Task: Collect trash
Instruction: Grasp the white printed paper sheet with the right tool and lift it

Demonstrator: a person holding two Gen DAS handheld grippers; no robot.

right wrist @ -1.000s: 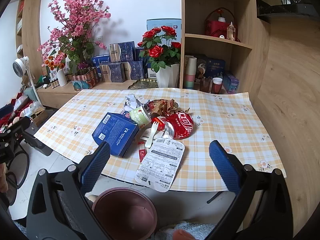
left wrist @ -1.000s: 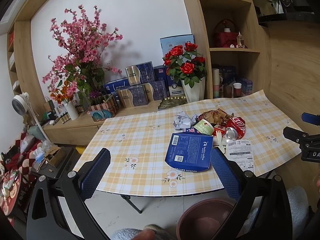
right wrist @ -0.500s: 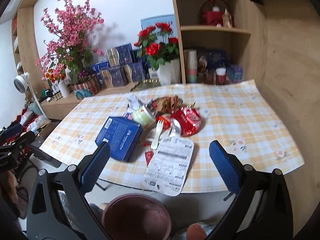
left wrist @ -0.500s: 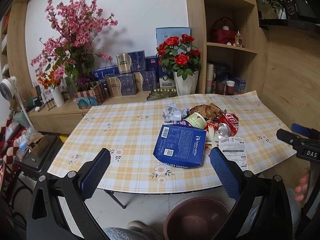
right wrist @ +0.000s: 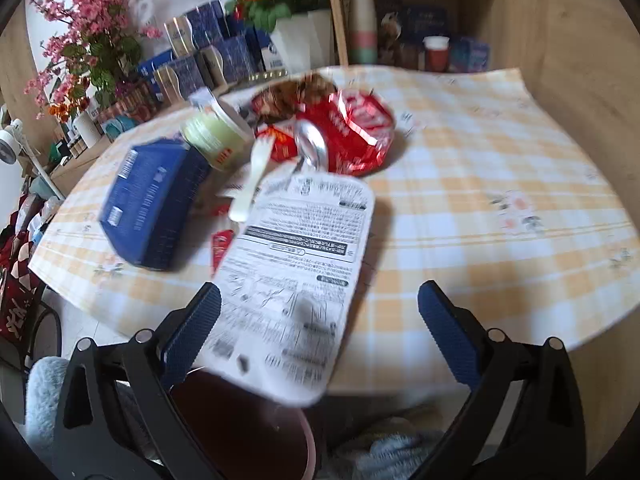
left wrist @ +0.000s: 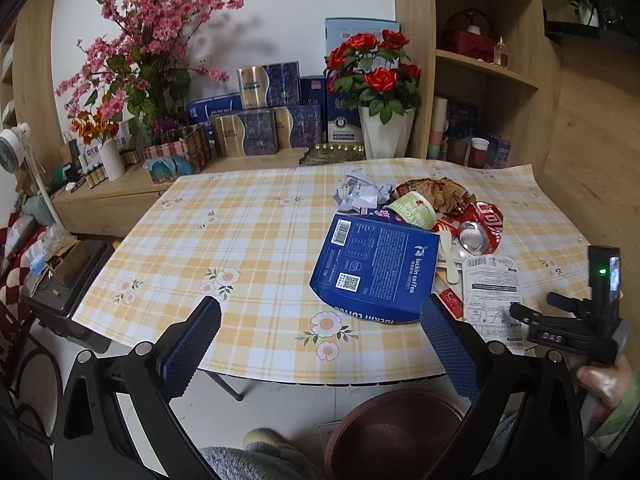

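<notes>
A pile of trash lies on the yellow checked table [left wrist: 248,224]: a blue coffee box [left wrist: 376,268], a crumpled white paper [left wrist: 362,196], a green cup [left wrist: 412,210], a crushed red can [left wrist: 482,228], a white plastic fork [left wrist: 448,254] and a flat white printed package [left wrist: 490,292]. My left gripper [left wrist: 320,340] hangs open before the table's front edge, near the blue box. My right gripper [right wrist: 319,328] is open just above the printed package [right wrist: 296,264], which overhangs the edge. A brown bin [left wrist: 394,432] stands on the floor below, also seen as the bin [right wrist: 240,432].
A white vase of red roses [left wrist: 380,92], stacked blue gift boxes [left wrist: 264,120] and pink blossoms [left wrist: 148,36] stand behind the table. Wooden shelves [left wrist: 484,68] rise at the right. A black stand [left wrist: 68,292] sits left of the table. A person's hand [left wrist: 604,384] holds the other gripper.
Both grippers have moved closer to the table. The right one dropped low toward the printed package and its view is blurred by motion. Both stay open.
</notes>
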